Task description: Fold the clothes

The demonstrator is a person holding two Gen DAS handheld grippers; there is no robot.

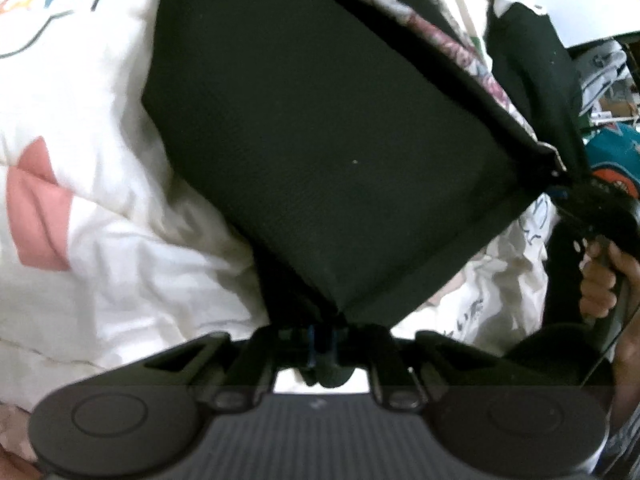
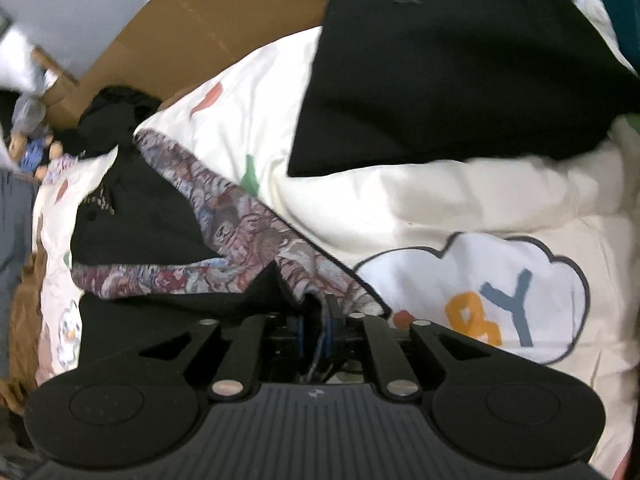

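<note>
From the left view: left tool (image 1: 322, 334) down at the bottom edge, tips close together and pinched on one corner of the black cloth (image 1: 320, 140). Black cloth pulled flat and tight, up off the white blanket (image 1: 100, 120), with a flowery strip (image 1: 448, 40) along its top edge. Over on the right side, right tool (image 1: 560, 178) pinched on the far corner of the same cloth, with a hand (image 1: 600, 280) wrapped round its handle. Pink shapes and a cloud drawing on the blanket under the cloth

From the right view: right tool (image 2: 316, 320) low in the middle, blue tips just a little apart, with the flowery edge of the black cloth (image 2: 240, 232) tucked in between and gripped. Cloth running off to the left, black side and flowery side both showing, over the white blanket (image 2: 400, 200). Another black piece (image 2: 440, 80) lying higher up on the blanket. A cloud picture (image 2: 480, 300) with letters just right of the tool. Brown cardboard (image 2: 200, 20) behind the bed
</note>
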